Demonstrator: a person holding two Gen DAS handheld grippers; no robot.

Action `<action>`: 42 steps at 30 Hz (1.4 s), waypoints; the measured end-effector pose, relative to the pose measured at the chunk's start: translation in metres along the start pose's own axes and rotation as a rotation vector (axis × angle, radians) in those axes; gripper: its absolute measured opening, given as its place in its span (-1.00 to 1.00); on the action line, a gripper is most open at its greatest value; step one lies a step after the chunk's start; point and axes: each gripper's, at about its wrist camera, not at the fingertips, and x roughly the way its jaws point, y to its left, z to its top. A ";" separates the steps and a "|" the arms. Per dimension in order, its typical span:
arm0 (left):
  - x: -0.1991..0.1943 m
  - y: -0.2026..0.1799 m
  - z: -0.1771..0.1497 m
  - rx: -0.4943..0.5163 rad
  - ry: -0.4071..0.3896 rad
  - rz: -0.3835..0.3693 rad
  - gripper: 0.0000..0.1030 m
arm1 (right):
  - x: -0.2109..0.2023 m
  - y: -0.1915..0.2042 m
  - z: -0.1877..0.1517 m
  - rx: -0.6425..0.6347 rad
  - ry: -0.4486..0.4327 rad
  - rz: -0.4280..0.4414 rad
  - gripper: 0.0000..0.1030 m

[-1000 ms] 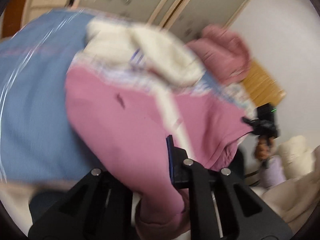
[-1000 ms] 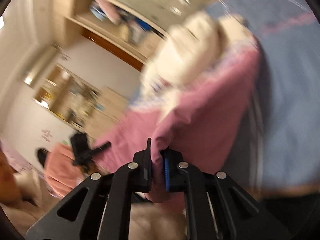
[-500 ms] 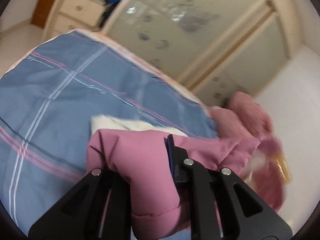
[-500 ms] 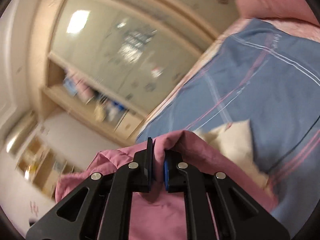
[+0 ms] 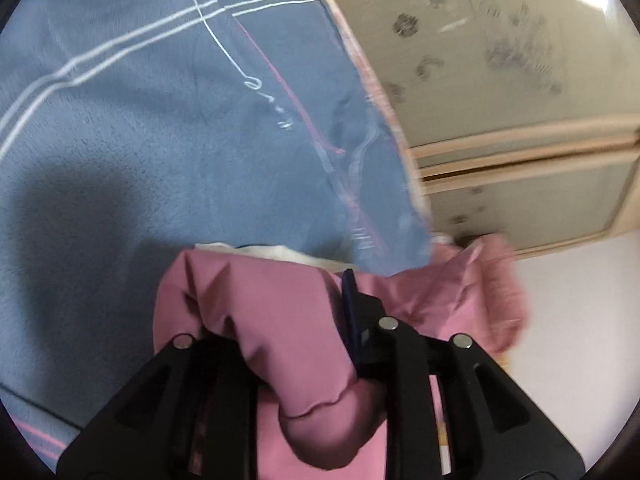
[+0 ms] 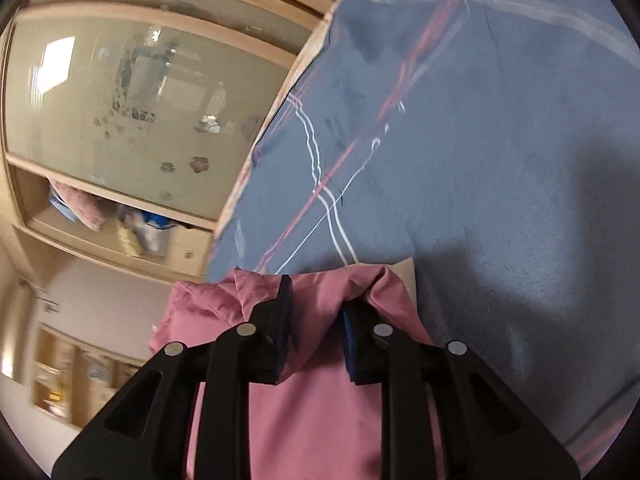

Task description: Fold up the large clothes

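A pink padded jacket (image 5: 460,292) with a cream lining (image 5: 272,252) hangs over my left gripper (image 5: 288,304), just above the blue checked bedspread (image 5: 160,140). Its jaws are opening, though the bunched fabric still fills them, presses on the blue-padded finger (image 5: 349,300) and hides the other finger. In the right wrist view the same jacket (image 6: 320,420) runs between the pads of my right gripper (image 6: 316,312). Those jaws are opening too, and a clear gap shows with the cloth lying slack in it. A cream corner (image 6: 404,272) peeks out beside it over the bedspread (image 6: 500,160).
A wardrobe with frosted sliding doors (image 5: 500,80) stands along the far edge of the bed, and the same wardrobe (image 6: 140,100) fills the left of the right wrist view. An open shelf (image 6: 120,224) with bundled things sits beside it. A white wall (image 5: 580,300) lies to the right.
Both grippers have swept the jacket down and across towards the bedspread, rolling as they went. The right pads, pinched together before, now stand apart. The left gap looks slightly wider.
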 end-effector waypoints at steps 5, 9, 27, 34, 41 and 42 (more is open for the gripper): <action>-0.035 -0.025 0.000 0.020 -0.025 -0.131 -0.32 | -0.025 0.006 0.008 0.041 0.001 0.107 -0.05; -0.080 -0.062 -0.007 0.065 -0.198 -0.244 0.96 | -0.073 0.035 0.011 -0.039 -0.241 -0.021 0.97; 0.117 -0.155 -0.206 0.830 -0.068 0.697 -0.62 | 0.076 0.194 -0.214 -1.077 0.010 -0.582 0.21; 0.112 -0.095 -0.158 0.594 0.002 0.550 -0.93 | 0.072 0.129 -0.145 -0.879 -0.030 -0.619 0.25; 0.108 -0.103 -0.188 0.678 -0.064 0.673 -0.94 | 0.073 0.114 -0.138 -0.785 -0.041 -0.701 0.67; 0.100 -0.111 -0.195 0.689 -0.080 0.670 -0.73 | 0.063 0.120 -0.137 -0.764 -0.061 -0.686 0.63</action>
